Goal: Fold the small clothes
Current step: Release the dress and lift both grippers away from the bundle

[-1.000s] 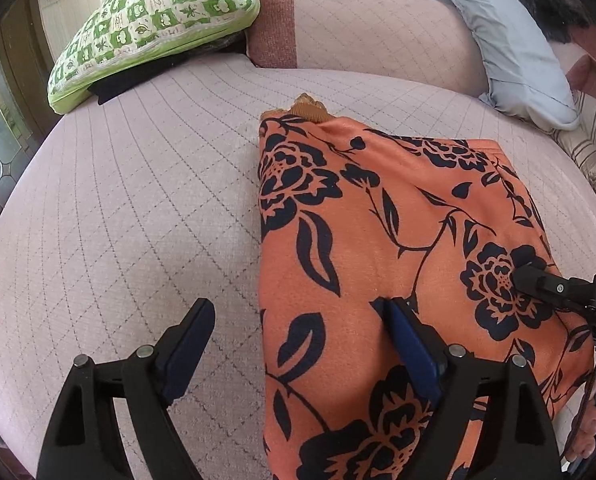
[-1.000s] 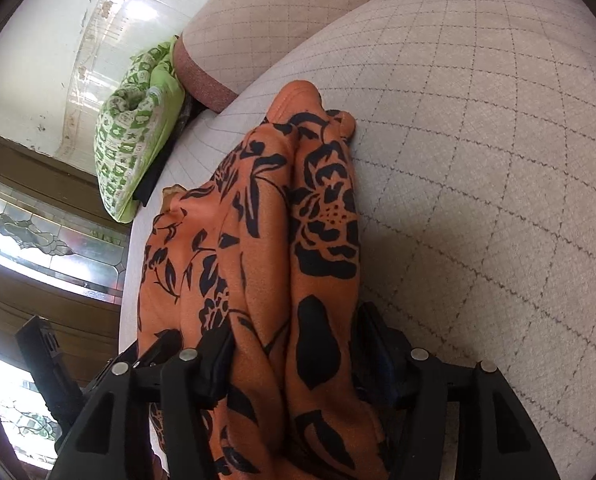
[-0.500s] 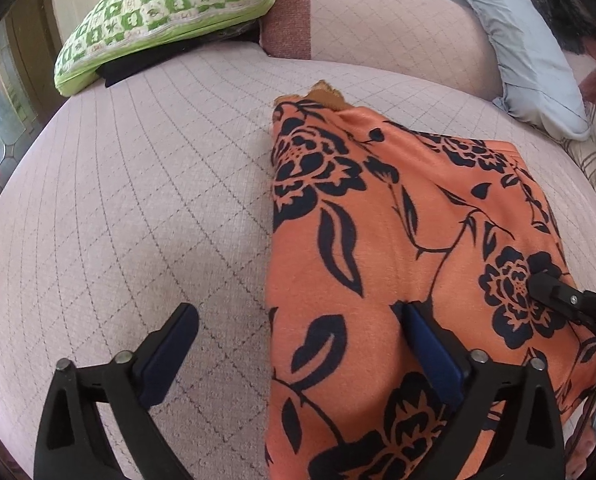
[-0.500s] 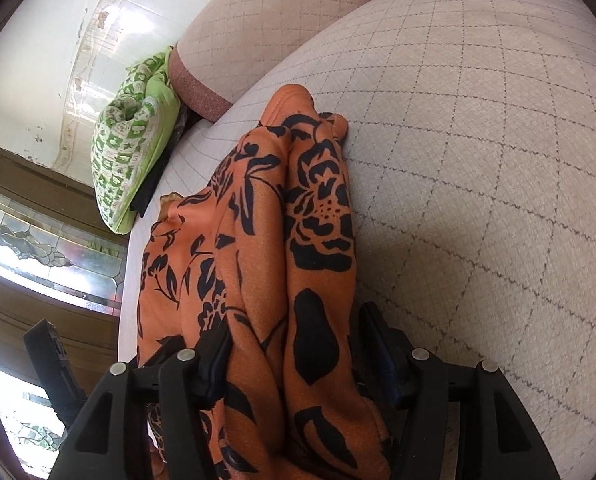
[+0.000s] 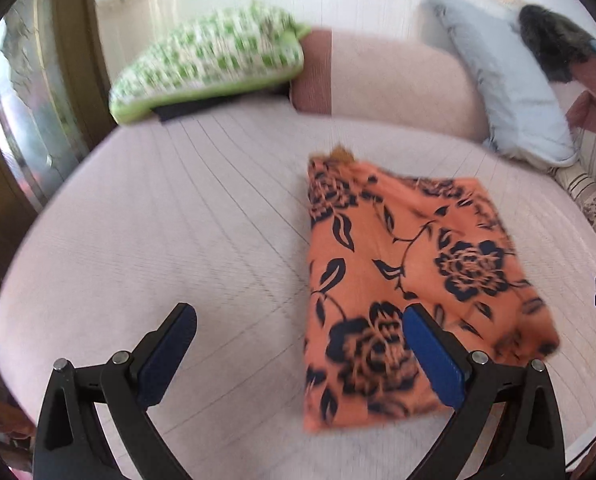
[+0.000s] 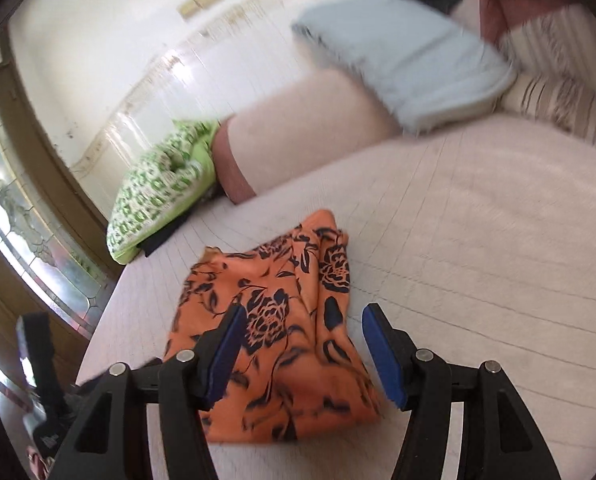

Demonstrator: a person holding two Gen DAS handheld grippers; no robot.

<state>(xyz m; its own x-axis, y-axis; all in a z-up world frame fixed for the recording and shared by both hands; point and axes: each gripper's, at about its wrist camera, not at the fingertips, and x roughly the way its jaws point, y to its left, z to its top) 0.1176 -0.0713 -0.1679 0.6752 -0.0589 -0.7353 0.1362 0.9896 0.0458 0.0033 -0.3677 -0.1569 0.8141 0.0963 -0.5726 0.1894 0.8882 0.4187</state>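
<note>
Evidently the orange floral garment (image 5: 410,280) is lying folded flat on the quilted cushion (image 5: 177,240), reaching out ahead of both pairs of fingers. It is looking thin, light and limp, so it will likely be sagging and sliding unless pinched at a folded edge or corner through all layers. The left gripper (image 5: 298,356) is standing wide apart, holding nothing, its right finger hanging over the near cloth. The right gripper (image 6: 302,348) is gaping too, empty, straddling the cloth's near right edge.
</note>
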